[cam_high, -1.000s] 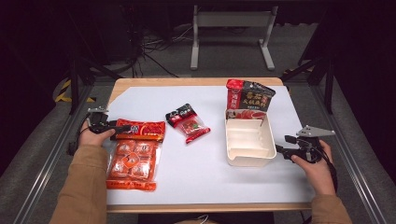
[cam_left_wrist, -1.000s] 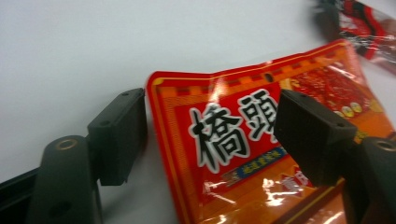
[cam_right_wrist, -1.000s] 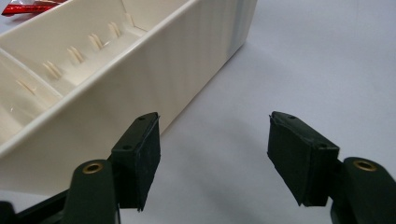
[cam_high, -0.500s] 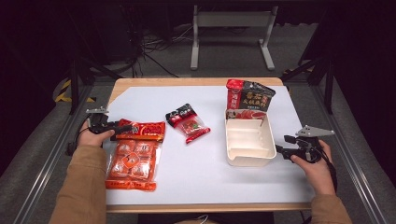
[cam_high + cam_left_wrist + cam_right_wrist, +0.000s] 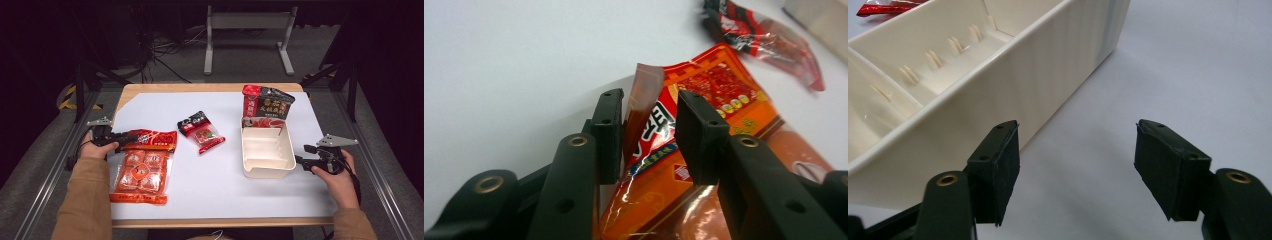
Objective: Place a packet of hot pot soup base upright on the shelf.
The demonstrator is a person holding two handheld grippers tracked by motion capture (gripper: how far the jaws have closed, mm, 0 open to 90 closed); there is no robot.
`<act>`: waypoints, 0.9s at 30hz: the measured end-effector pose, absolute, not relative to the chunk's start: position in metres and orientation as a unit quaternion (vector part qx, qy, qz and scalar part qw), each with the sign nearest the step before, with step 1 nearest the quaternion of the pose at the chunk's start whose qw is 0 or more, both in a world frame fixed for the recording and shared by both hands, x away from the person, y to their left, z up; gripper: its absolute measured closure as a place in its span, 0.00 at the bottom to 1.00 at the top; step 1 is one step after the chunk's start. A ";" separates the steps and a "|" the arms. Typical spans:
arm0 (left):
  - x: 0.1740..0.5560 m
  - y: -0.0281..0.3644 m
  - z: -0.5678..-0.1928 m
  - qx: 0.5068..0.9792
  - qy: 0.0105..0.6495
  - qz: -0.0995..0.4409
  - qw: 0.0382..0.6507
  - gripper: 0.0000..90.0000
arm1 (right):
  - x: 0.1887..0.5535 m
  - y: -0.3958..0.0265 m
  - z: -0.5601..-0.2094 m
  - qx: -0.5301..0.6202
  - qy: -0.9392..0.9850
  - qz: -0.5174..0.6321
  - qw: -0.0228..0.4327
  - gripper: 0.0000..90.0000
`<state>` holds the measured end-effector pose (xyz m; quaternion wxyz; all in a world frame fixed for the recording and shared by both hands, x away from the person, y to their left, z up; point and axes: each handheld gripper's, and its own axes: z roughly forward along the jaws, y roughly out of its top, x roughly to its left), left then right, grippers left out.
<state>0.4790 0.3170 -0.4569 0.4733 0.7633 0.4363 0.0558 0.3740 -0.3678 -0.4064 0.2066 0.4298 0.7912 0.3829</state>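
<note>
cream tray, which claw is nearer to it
Right. The right claw sits just off the cream tray at its right side, jaws open. The left claw is across the table at the orange snack pack.

This looks like a lab or recording workspace, not a home. A wooden worktop covered with a plain white sheet stands inside a frame of aluminium rails that run along its left and right edges, on a grey carpeted floor. Beyond the far edge the room is dark, with loose black cables on the floor, yellow-and-black hazard tape near the far left corner, and the grey metal legs of another stand.
</note>
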 end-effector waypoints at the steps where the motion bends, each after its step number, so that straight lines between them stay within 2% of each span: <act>1: 0.479 0.317 -0.458 0.760 0.440 0.055 0.474 0.73 | 0.374 -0.367 -0.406 0.429 0.792 0.383 0.206 0.38; 5: 0.479 0.317 -0.459 0.761 0.447 0.059 0.466 0.82 | 0.375 -0.366 -0.407 0.427 0.794 0.380 0.206 0.39; 10: 0.482 0.304 -0.459 0.793 0.445 0.078 0.409 0.93 | 0.374 -0.366 -0.406 0.427 0.793 0.381 0.208 0.39; 17: 0.481 0.307 -0.458 0.784 0.448 0.073 0.424 0.99 | 0.373 -0.368 -0.404 0.428 0.791 0.384 0.212 0.41; 27: 0.473 0.310 -0.439 0.774 0.442 0.088 0.444 1.00 | 0.372 -0.369 -0.394 0.426 0.786 0.389 0.221 0.48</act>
